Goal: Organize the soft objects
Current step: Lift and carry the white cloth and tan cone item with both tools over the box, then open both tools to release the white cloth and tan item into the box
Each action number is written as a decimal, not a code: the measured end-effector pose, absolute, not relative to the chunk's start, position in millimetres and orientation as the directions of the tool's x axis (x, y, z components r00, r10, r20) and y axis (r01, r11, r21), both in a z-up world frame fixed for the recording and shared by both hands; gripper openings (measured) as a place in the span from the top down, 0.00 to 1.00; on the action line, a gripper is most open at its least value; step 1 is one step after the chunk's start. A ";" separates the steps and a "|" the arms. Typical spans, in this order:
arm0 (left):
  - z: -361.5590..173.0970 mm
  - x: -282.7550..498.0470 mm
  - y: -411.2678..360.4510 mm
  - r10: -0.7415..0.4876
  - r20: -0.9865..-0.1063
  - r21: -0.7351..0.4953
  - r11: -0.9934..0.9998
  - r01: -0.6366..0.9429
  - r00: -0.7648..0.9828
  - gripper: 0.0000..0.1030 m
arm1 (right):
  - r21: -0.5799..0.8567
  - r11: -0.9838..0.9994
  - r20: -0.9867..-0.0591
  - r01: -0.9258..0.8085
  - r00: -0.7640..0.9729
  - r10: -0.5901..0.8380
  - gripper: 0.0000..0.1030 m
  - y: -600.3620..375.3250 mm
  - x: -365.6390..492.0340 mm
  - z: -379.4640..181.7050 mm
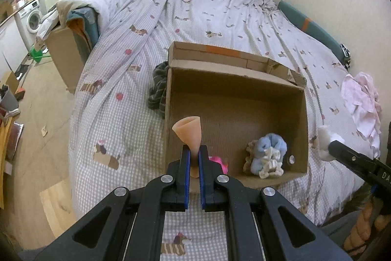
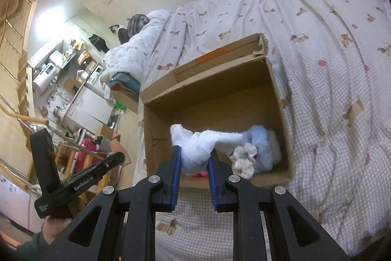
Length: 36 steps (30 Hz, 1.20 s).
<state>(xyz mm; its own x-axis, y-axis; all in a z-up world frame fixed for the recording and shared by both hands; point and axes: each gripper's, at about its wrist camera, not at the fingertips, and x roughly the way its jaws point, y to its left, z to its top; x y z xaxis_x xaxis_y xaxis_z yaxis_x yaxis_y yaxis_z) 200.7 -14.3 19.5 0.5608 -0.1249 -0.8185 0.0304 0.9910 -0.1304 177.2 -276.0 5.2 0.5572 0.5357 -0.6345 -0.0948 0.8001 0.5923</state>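
The peach cone [image 1: 188, 136] is pinched by its narrow end in the left claw [image 1: 194, 158], its wide mouth pointing up and away beyond the fingertips, over the near-left corner of the box [image 1: 234, 87]. The white cloth [image 2: 200, 146] is clamped in the right claw [image 2: 194, 160], bunched between the blue pads [image 2: 176, 175] and trailing forward over the box's near wall.

Inside the box, ahead and to the right of the left claw, lies a blue-and-cream bundle [image 1: 267, 155] against the near-right corner; a pink item [image 1: 218, 163] shows just past the left claw's right finger, mostly hidden. From the right wrist view the same bundle [image 2: 256, 153] sits just right of the cloth.

The box stands open on the bed [image 1: 220, 16], its far flap folded back. A dark striped garment [image 1: 157, 87] lies touching the box's left wall, ahead and left of the left claw. A pink garment [image 1: 361, 104] lies well off to the right. In the left wrist view the right claw [image 1: 328, 147] enters at the right edge, holding the white cloth.
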 end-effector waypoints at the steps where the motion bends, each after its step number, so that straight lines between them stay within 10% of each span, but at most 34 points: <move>1: 17.9 204.1 -15.0 -0.128 -0.821 -0.133 0.991 0.031 0.557 0.94 | 0.594 0.800 -0.639 -0.088 0.552 0.535 0.78 -275.8 182.0 2.9; 30: -65.6 261.0 -45.9 -0.127 -0.885 -0.099 0.991 0.086 0.448 0.94 | 0.438 0.899 -0.832 0.031 0.392 0.392 0.78 -244.2 231.5 -60.7; 36: -64.0 258.7 -43.4 -0.200 -0.884 -0.184 0.980 0.080 0.423 0.72 | 0.412 0.911 -0.845 0.030 0.386 0.369 0.78 -241.6 228.7 -65.4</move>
